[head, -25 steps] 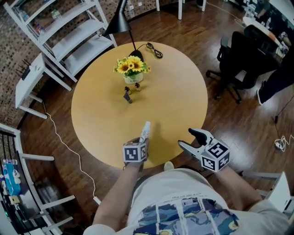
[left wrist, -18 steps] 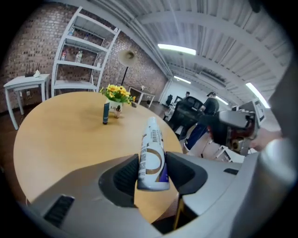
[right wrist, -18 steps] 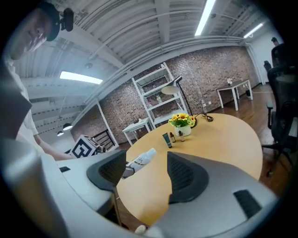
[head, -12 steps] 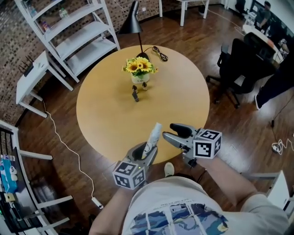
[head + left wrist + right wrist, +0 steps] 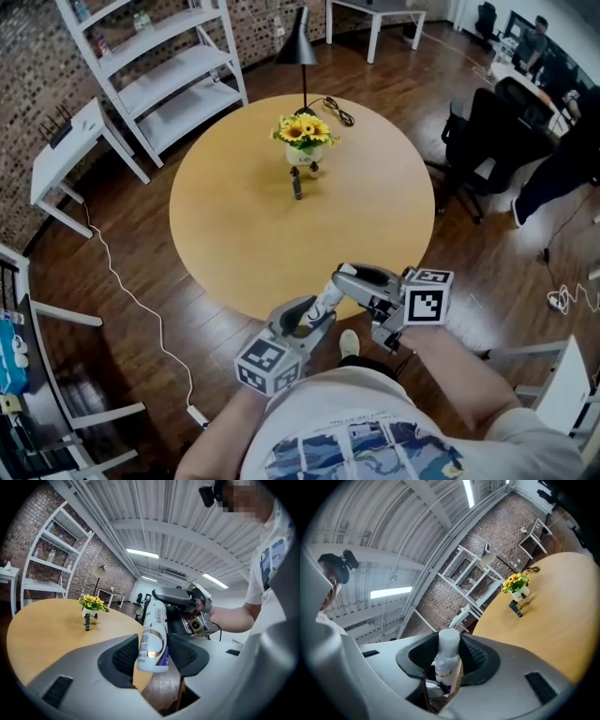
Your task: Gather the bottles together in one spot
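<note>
The white bottle [image 5: 325, 295] is held in the air above the near edge of the round table [image 5: 234, 216], caught between both grippers at once. The left gripper [image 5: 305, 317] has the bottle's lower body between its jaws. They have just been opening a little, yet in the left gripper view both pads look to be against the bottle's sides. The right gripper [image 5: 345, 281] comes in from the other side. Its jaws have just been closing, and in the right gripper view they sit clamped on the bottle's white cap end. The bottle lies tilted, base toward the left gripper and cap toward the right one.

Toward the far side of the table stands a pot of yellow flowers [image 5: 304, 141]. A dark bottle [image 5: 297, 185] is on the tabletop just in front of the pot, well apart from the white bottle.
</note>
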Available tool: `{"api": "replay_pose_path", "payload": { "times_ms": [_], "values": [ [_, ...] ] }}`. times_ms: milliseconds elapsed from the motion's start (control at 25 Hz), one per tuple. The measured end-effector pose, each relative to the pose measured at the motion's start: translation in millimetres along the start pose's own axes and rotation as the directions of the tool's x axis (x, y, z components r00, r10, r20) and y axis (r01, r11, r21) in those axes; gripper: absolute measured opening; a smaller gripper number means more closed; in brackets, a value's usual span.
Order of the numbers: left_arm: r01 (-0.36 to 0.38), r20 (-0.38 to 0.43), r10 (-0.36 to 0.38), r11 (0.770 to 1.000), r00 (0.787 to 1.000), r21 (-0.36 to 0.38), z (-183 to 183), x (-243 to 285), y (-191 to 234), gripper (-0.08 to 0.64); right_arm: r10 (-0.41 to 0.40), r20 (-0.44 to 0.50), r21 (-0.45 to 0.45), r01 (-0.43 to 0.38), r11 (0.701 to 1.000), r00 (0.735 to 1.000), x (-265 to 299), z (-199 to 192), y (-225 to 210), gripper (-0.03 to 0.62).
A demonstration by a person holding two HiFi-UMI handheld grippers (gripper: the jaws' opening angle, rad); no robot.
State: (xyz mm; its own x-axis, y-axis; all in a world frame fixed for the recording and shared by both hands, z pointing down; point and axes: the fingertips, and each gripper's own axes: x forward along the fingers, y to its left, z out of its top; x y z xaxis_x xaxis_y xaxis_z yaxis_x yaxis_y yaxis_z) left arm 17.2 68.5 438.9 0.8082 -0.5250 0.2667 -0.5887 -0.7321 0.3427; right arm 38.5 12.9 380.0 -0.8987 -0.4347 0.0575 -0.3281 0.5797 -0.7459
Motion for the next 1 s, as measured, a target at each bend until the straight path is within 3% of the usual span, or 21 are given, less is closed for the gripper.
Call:
{"api": "replay_pose_path", "payload": {
  "times_ms": [200, 440, 640, 880, 1000],
  "values": [
    [-0.039, -0.099, 0.041, 0.999, 0.994, 0.021, -26.0, -36.7, 17.2, 0.204, -0.126, 0.024, -0.199, 0.129, 0.972, 0.992, 2.4, -13.7, 13.3, 0.132],
    [-0.126, -0.156, 0.115, 0.99, 0.981, -0.062, -48.7, -74.4, 48.4, 0.204, -0.289, 0.031, -0.429, 0.274, 0.861, 0.957, 2.8, -19.8, 5.1, 0.132],
    [-0.169, -0.173, 0.148, 0.979, 0.974, -0.114, -52.6, -76.9, 71.0, 0.202, -0.378, 0.018, -0.502, 0.335, 0.797, 0.926, 5.7, -11.6, -29.0, 0.132],
    [-0.219, -0.147, 0.195, 0.961, 0.97, -0.169, -35.4, -60.2, 101.7, 0.202, -0.425, 0.041, -0.564, 0.372, 0.737, 0.904, 23.0, 27.9, -93.8, 0.132],
    [-0.258, -0.15, 0.233, 0.95, 0.961, -0.176, -25.5, -49.5, 121.7, 0.202, -0.425, 0.053, -0.571, 0.376, 0.73, 0.904, 36.7, 53.1, -130.1, 0.132]
  ]
}}
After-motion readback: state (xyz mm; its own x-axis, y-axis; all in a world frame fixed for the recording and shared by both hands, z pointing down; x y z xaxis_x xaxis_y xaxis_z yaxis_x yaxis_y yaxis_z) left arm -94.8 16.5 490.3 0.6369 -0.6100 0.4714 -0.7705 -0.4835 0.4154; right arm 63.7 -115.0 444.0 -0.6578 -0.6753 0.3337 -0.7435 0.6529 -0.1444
